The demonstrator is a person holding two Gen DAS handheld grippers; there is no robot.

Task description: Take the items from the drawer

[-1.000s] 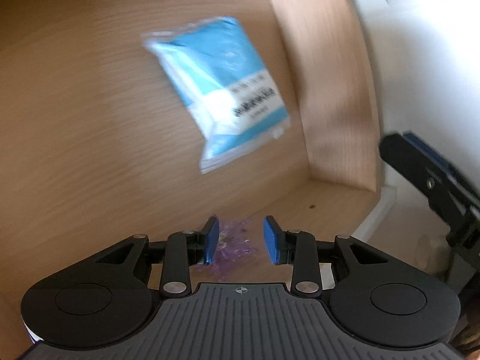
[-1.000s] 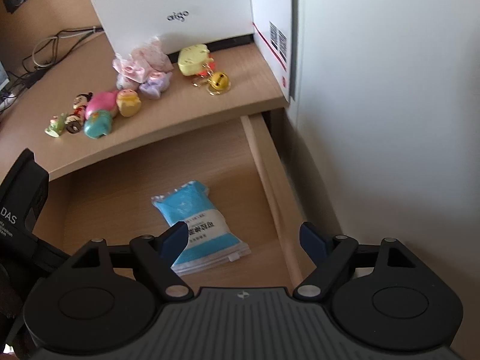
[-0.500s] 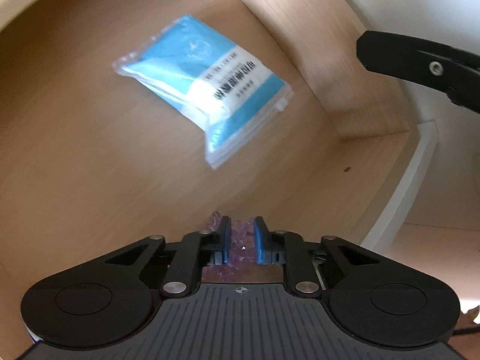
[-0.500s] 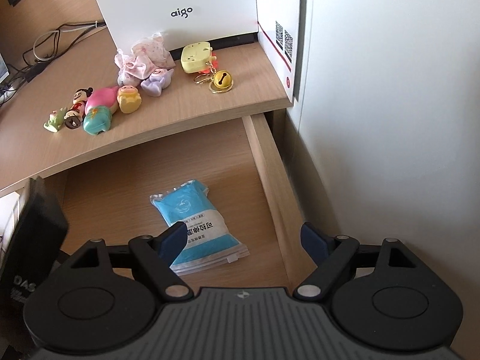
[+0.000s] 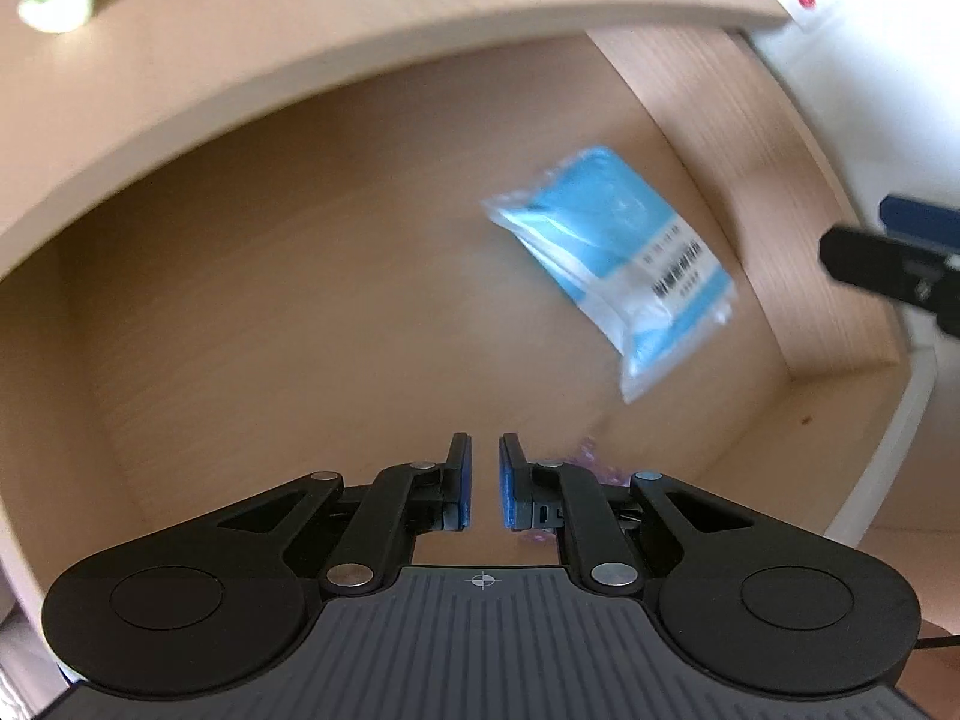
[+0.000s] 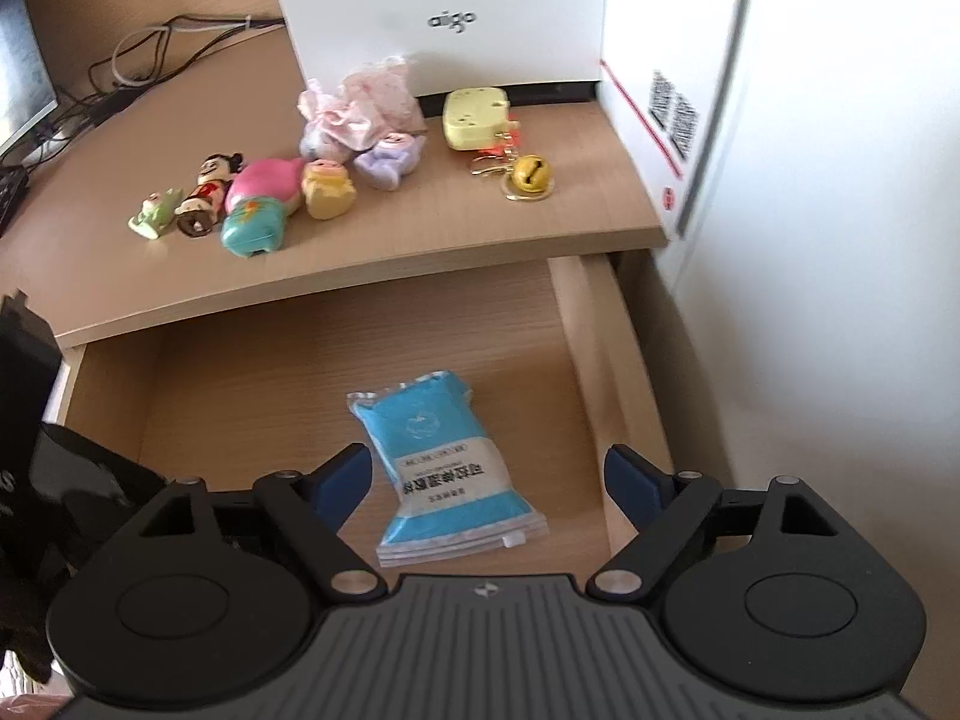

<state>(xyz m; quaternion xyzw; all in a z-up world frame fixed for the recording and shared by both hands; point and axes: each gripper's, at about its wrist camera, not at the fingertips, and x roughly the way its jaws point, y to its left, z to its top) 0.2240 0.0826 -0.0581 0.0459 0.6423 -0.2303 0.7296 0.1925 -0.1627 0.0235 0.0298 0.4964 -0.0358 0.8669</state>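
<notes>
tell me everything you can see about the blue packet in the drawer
The blue packet is a flat, clear plastic pouch with a blue filling, a white label band printed with dark characters, and a transparent sealed strip at its near end. It lies flat and slightly askew on the wooden floor of the open drawer, right of centre, clear of the walls. Nothing touches it; the open right gripper hovers above.

blue packet (image 6: 444, 468) flat in open drawer (image 6: 240, 372)
</notes>
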